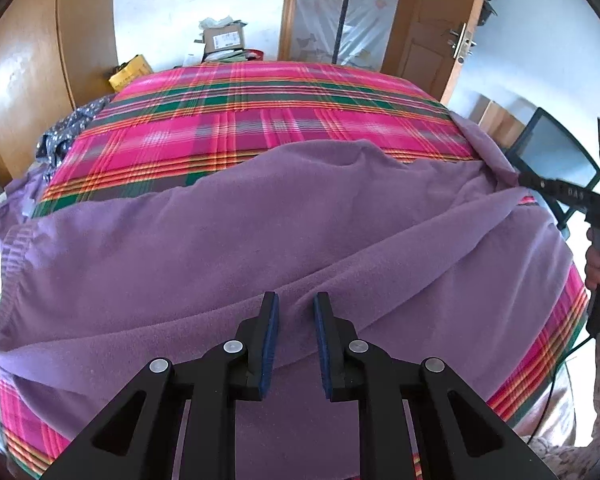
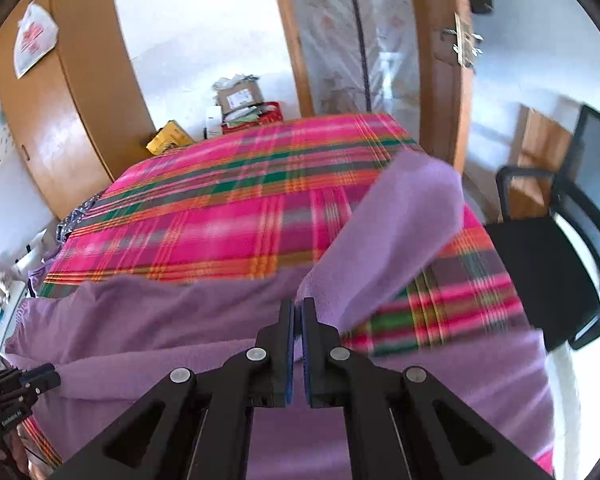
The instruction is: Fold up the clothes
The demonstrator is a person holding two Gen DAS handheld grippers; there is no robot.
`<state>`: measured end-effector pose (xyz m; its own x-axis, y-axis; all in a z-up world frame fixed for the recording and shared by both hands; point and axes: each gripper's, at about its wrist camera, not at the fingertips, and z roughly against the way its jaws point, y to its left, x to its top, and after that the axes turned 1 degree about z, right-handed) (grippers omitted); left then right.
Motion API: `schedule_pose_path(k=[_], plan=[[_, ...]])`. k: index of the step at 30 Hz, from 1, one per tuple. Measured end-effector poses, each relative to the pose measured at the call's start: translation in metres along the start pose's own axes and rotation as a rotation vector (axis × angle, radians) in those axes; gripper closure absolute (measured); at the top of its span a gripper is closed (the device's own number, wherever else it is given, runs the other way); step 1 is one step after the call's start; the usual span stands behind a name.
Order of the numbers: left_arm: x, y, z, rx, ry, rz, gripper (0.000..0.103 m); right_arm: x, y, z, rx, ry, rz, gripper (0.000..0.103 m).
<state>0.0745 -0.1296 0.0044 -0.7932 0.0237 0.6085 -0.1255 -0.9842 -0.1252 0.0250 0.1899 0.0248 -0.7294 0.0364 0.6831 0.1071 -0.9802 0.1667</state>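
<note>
A purple fleece garment (image 1: 220, 240) lies spread across a bed with a pink plaid cover (image 1: 260, 120). My left gripper (image 1: 296, 300) sits low over the garment's near part. A raised fold of the fleece runs up between its blue pads, which stand a little apart and hold that fold. My right gripper (image 2: 298, 304) is shut on a thin edge of the same garment (image 2: 160, 320). A loose purple flap (image 2: 400, 220) rises beyond it to the right. In the left wrist view the right gripper (image 1: 520, 179) pinches the fabric at the bed's right edge, with a taut crease running from it to my left fingers.
A black chair (image 2: 540, 260) stands close to the bed's right side. Behind the bed are a wooden wardrobe (image 1: 28, 80), a wooden door (image 1: 428, 40), cardboard boxes (image 1: 224, 38) and a yellow box (image 1: 132, 72). A dark patterned cloth (image 1: 68, 128) lies at the bed's far left. A person's hand (image 1: 596, 264) grips the right tool.
</note>
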Motion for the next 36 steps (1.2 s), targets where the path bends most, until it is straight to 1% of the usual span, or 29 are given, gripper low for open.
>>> schedule_pose_path(k=[6, 8, 11, 15, 17, 19, 21, 25, 29, 32, 33, 34, 35, 36], plan=[[-0.001, -0.003, 0.008, -0.045, -0.016, 0.007, 0.084, -0.02, -0.016, -0.005, -0.006, 0.049, -0.058, 0.099], [-0.001, -0.005, 0.008, -0.037, -0.014, -0.001, 0.084, -0.021, -0.016, -0.007, -0.011, 0.068, -0.054, 0.099], [-0.002, -0.006, 0.009, -0.025, -0.012, -0.002, 0.084, -0.016, -0.021, -0.001, 0.002, 0.046, -0.051, 0.098], [0.0, -0.007, 0.014, -0.03, -0.034, 0.005, 0.084, 0.0, -0.019, 0.0, -0.053, 0.02, -0.019, 0.087], [0.001, -0.008, 0.016, -0.026, -0.043, 0.001, 0.084, 0.008, -0.019, -0.004, -0.054, 0.027, -0.018, 0.082], [0.003, -0.01, 0.015, -0.013, -0.039, -0.01, 0.084, 0.015, -0.02, -0.012, -0.052, 0.048, -0.024, 0.073], [0.005, -0.013, 0.013, 0.006, -0.034, -0.024, 0.084, 0.022, -0.019, -0.021, -0.057, 0.063, -0.018, 0.071], [0.007, -0.02, 0.013, 0.002, -0.043, -0.053, 0.084, 0.027, -0.008, -0.044, -0.122, 0.104, 0.053, 0.066], [0.008, -0.03, 0.011, 0.024, -0.049, -0.115, 0.084, 0.026, -0.001, -0.064, -0.182, 0.143, 0.099, 0.066], [0.008, -0.032, 0.006, 0.033, -0.023, -0.164, 0.083, 0.023, -0.006, -0.071, -0.212, 0.166, 0.093, 0.066], [0.007, -0.032, 0.005, 0.035, -0.015, -0.181, 0.083, 0.023, -0.008, -0.072, -0.21, 0.171, 0.083, 0.067], [0.006, -0.032, 0.004, 0.033, -0.011, -0.189, 0.083, 0.023, -0.01, -0.071, -0.216, 0.169, 0.079, 0.075], [0.006, -0.032, 0.004, 0.032, -0.007, -0.197, 0.083, 0.023, -0.012, -0.071, -0.224, 0.166, 0.078, 0.08], [0.005, -0.031, 0.006, 0.029, -0.009, -0.205, 0.083, 0.024, -0.014, -0.069, -0.22, 0.163, 0.073, 0.087]])
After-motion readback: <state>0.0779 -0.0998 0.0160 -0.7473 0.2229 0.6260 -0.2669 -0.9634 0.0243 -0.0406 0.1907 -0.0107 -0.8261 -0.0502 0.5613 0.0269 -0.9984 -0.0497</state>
